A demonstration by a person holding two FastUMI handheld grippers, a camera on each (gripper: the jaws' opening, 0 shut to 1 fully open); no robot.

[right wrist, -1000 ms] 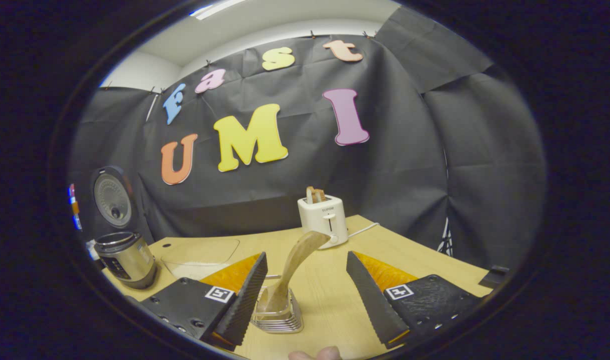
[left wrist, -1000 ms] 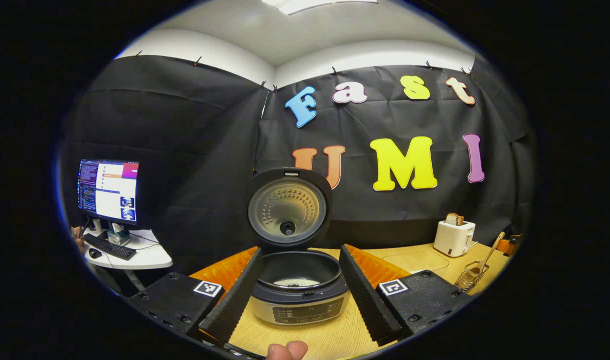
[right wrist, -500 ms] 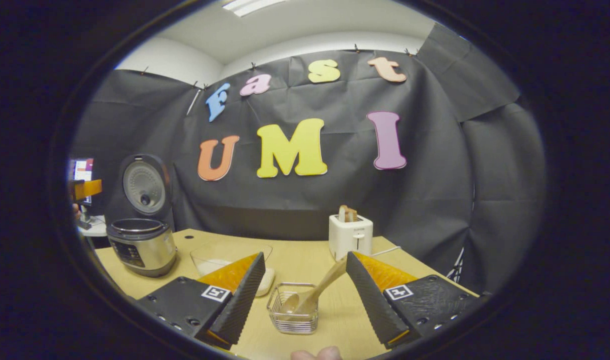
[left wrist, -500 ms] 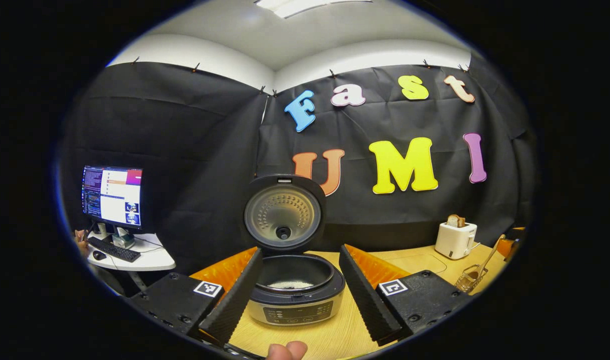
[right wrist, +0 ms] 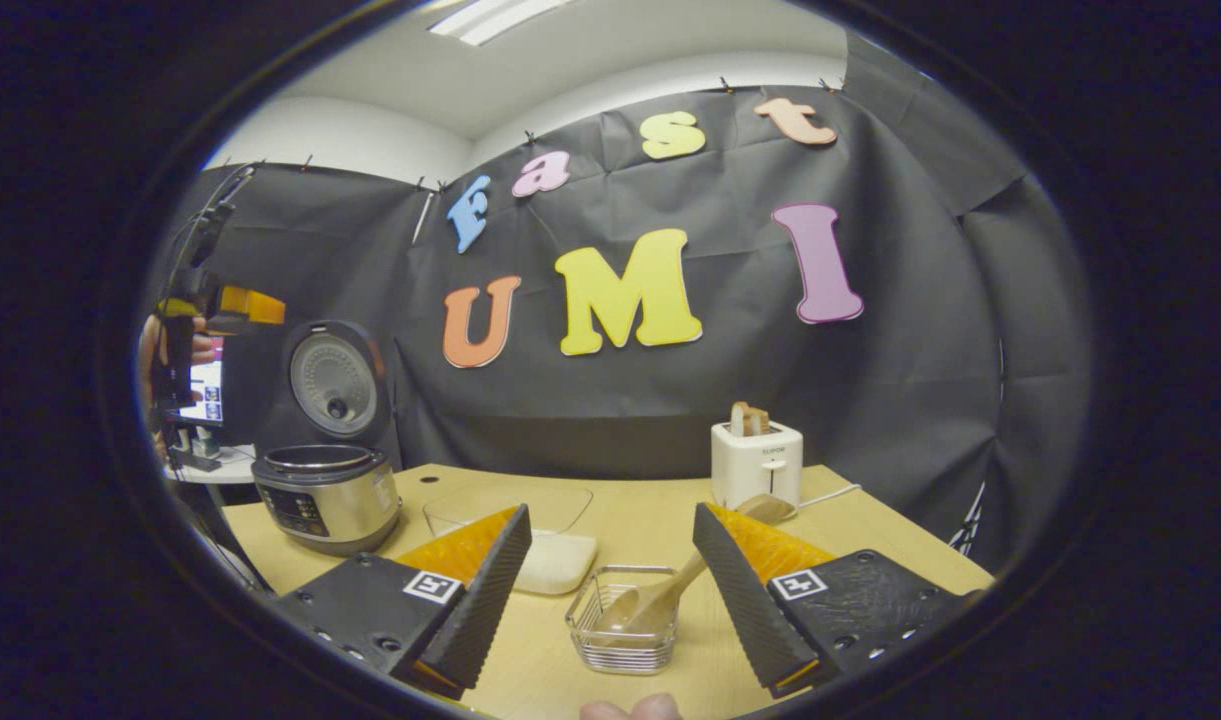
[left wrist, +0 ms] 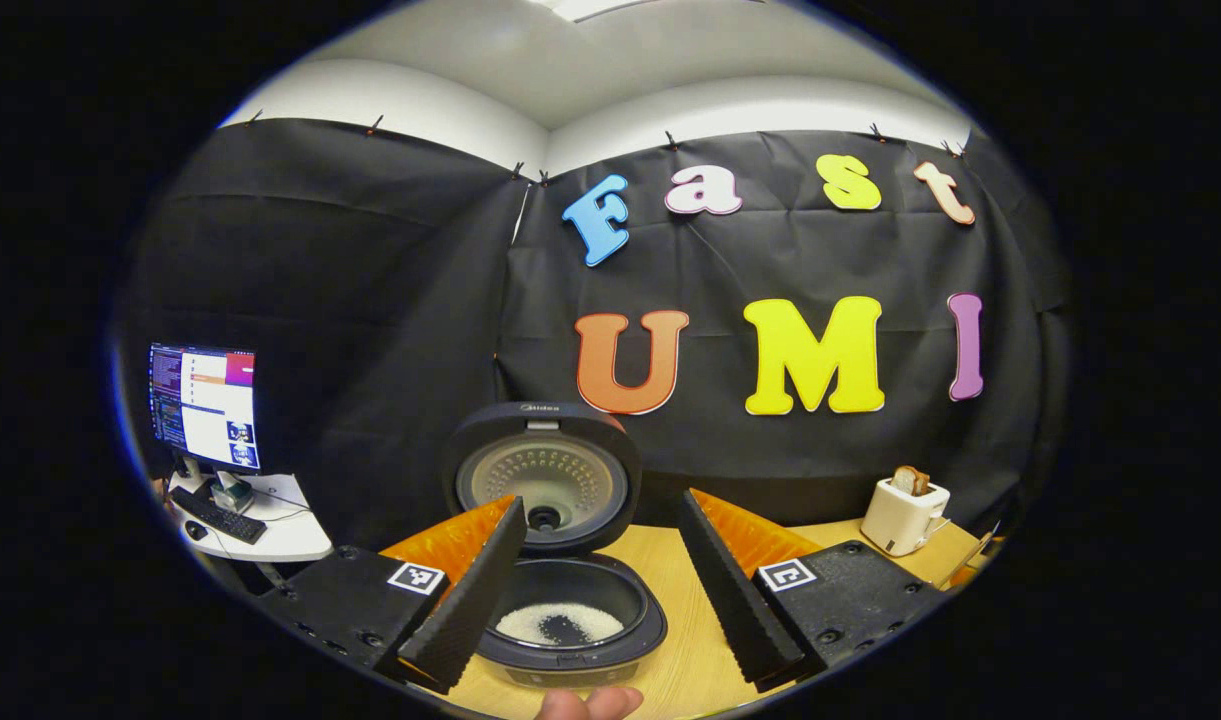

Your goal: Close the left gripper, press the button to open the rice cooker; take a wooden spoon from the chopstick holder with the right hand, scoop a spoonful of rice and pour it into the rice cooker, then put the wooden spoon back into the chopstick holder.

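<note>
Wooden spoon leans in the wire chopstick holder on the desk, between the spread fingers of the right gripper, untouched. Rice cooker stands lid up, rice in its pot, below the left gripper, fingers spread too. Toaster behind.
</note>
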